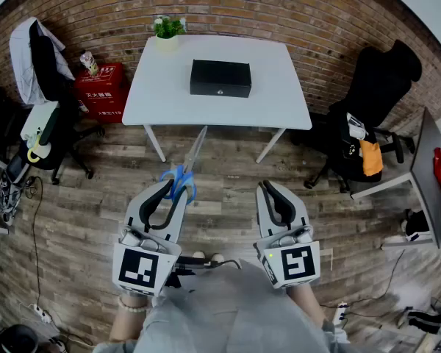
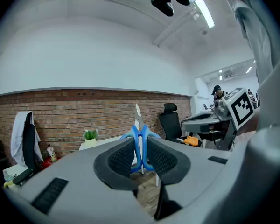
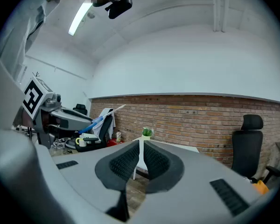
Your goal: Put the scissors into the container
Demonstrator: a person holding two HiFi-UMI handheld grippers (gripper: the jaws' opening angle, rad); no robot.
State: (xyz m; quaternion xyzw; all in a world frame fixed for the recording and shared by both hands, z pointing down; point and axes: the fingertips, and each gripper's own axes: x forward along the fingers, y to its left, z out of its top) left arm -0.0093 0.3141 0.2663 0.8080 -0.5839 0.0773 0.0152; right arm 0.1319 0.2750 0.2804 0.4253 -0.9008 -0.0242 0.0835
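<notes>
My left gripper (image 1: 169,188) is shut on the blue handles of the scissors (image 1: 182,172), held above the wooden floor with the blades pointing toward the table. In the left gripper view the scissors (image 2: 140,139) stand upright between the pads of that gripper (image 2: 140,154). My right gripper (image 1: 270,194) hangs beside it, shut with nothing in it; its pads meet in the right gripper view (image 3: 140,161), where the scissors (image 3: 100,119) show at the left. The container, a black box (image 1: 220,78), lies closed on the white table (image 1: 279,101) ahead.
A small potted plant (image 1: 167,31) stands at the table's far left corner. A red box (image 1: 101,92) and a chair draped with clothing (image 1: 40,72) stand left of the table. A black office chair (image 1: 367,123) and a desk edge (image 1: 426,175) are at the right.
</notes>
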